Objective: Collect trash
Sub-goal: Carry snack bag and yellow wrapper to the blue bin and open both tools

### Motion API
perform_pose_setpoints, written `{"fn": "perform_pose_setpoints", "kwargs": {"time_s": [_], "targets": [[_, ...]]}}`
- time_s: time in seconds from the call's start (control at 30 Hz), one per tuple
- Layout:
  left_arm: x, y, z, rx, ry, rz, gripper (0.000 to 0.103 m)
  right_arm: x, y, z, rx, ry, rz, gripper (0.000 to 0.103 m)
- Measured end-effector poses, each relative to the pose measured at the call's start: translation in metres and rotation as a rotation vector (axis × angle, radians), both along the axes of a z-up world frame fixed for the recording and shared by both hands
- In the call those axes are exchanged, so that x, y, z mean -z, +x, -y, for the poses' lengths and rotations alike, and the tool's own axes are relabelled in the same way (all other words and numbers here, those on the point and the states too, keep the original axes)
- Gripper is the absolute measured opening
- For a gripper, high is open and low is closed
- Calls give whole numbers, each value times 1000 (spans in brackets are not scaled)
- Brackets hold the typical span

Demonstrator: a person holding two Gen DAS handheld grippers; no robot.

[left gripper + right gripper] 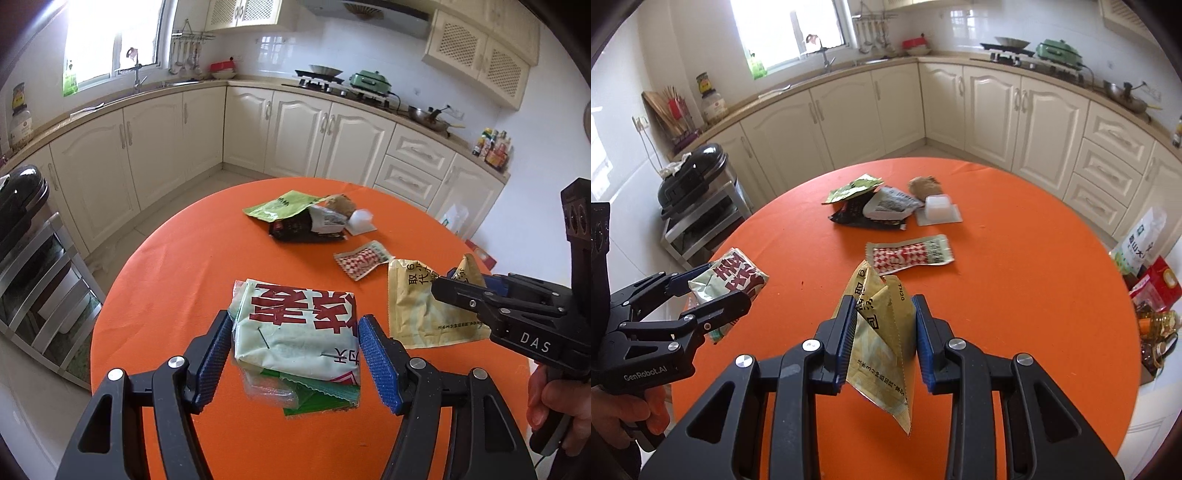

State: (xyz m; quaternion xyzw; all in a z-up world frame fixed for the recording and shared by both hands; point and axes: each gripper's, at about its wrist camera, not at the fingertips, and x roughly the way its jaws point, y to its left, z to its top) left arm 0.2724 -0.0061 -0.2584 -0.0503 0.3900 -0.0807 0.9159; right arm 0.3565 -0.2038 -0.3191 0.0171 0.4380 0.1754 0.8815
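My left gripper (295, 354) is shut on a pale green packet with red characters (295, 325), and thin green and clear wrappers are tucked under it. In the right wrist view this gripper (729, 282) and its packet (738, 275) show at the left. My right gripper (884, 332) is shut on a crumpled yellow packet (882, 354) that hangs below the pads. The left wrist view shows it (445, 280) at the right with the yellow packet (417, 317). On the orange round table (1015, 258) lie a red-and-white checked sachet (910, 254) and a pile of wrappers (871, 206).
A white plastic tub (938, 208) and a brown lump (923, 184) lie by the pile. A black bin on a metal rack (690, 173) stands left of the table. Bags and bottles (1145, 280) crowd the floor at the right. Cream cabinets (990, 107) line the back.
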Motion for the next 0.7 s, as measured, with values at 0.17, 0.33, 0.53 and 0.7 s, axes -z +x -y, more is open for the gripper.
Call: {"fn": "perform_pose_setpoints", "kwargs": {"time_s": [0.17, 0.33, 0.53, 0.7], "targets": [[-23, -19, 35, 57, 4, 45, 64, -32, -28, 31, 55, 12, 73, 30], [-53, -32, 77, 121, 13, 112, 64, -68, -57, 68, 117, 21, 157, 30], [-84, -50, 146, 238, 15, 190, 64, -102, -94, 132, 237, 27, 236, 30], [-99, -66, 213, 373, -4, 226, 64, -118, -131, 199, 378, 8, 275, 30]]}}
